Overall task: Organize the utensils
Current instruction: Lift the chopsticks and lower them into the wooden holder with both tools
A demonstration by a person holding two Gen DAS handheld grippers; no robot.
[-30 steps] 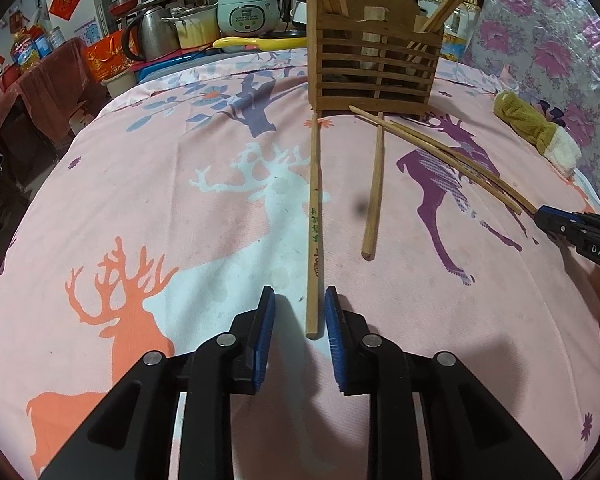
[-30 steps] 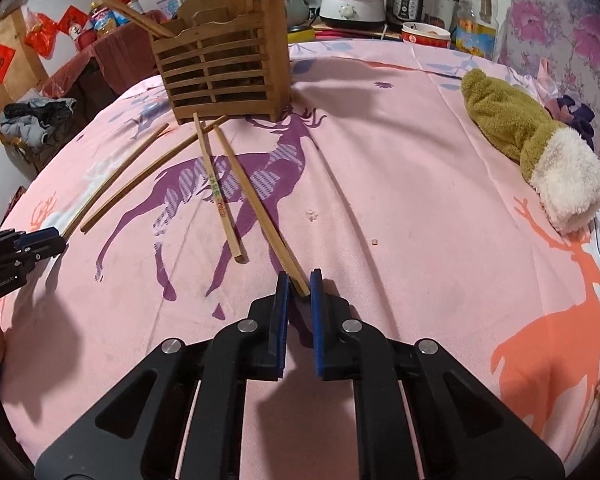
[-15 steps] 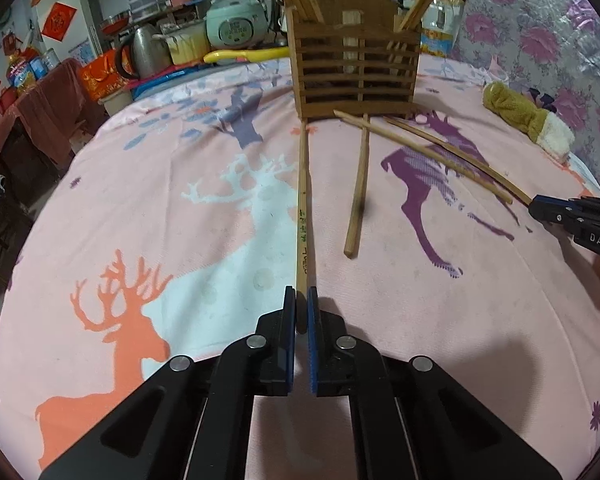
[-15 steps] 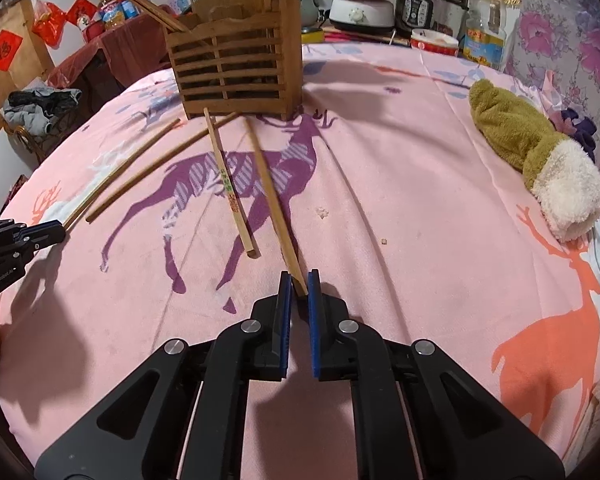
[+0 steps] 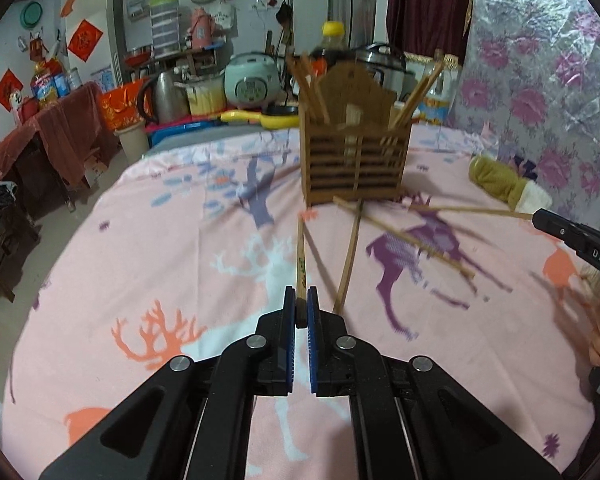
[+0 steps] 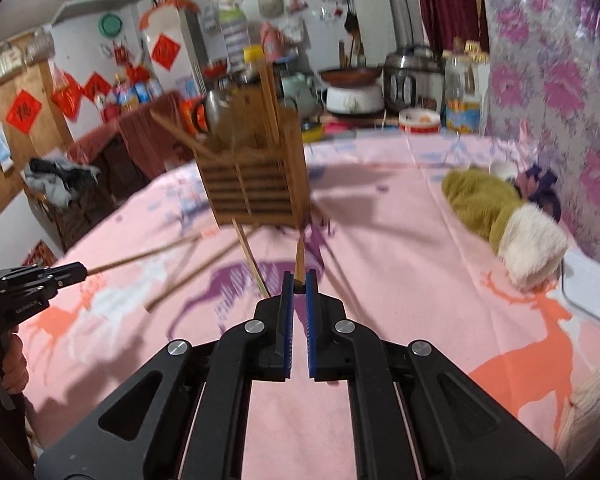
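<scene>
A pink deer-print cloth [image 5: 148,240] covers the table, kitchen clutter along the frame's top, while each hand-held gripper, left [image 5: 301,300] and right [image 6: 299,284], clamps one chopstick.

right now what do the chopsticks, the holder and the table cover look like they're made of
Chopsticks: bamboo or light wood by the look, matt tan, thin and straight.
Holder: the same kind of wood, darker brown, built of flat slats with gaps between.
Table cover: woven cloth, matt pink with printed deer; it lies soft and slightly rumpled.
</scene>
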